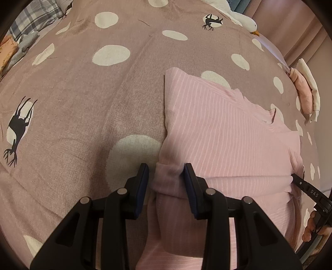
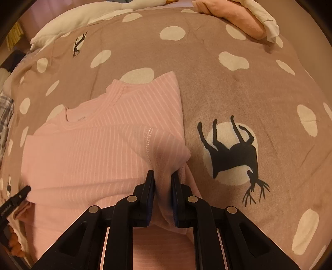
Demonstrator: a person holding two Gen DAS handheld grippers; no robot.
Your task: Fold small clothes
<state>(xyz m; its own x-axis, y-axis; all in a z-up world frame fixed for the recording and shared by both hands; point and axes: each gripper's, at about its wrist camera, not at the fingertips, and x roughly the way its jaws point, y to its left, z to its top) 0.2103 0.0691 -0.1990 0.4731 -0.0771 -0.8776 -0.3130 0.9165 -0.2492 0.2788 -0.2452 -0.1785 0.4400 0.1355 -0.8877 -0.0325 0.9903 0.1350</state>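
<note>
A pink striped shirt (image 1: 228, 133) lies on the bed, its collar away from me. My left gripper (image 1: 166, 172) stands at the shirt's near left corner, with a bunched fold of pink cloth between its fingers, which are set fairly wide. In the right wrist view the same shirt (image 2: 99, 149) fills the left half, sleeve folded inward. My right gripper (image 2: 162, 180) is shut on a pinch of the shirt's near right corner. Each gripper's tip shows at the edge of the other's view: the right gripper (image 1: 305, 187) and the left gripper (image 2: 20, 195).
The bed cover (image 1: 83, 93) is brown with cream dots and black deer. Folded pink and cream clothes (image 2: 244, 18) lie at the far edge. A white goose toy (image 1: 247, 22) and a plaid cloth (image 1: 35, 16) lie farther back.
</note>
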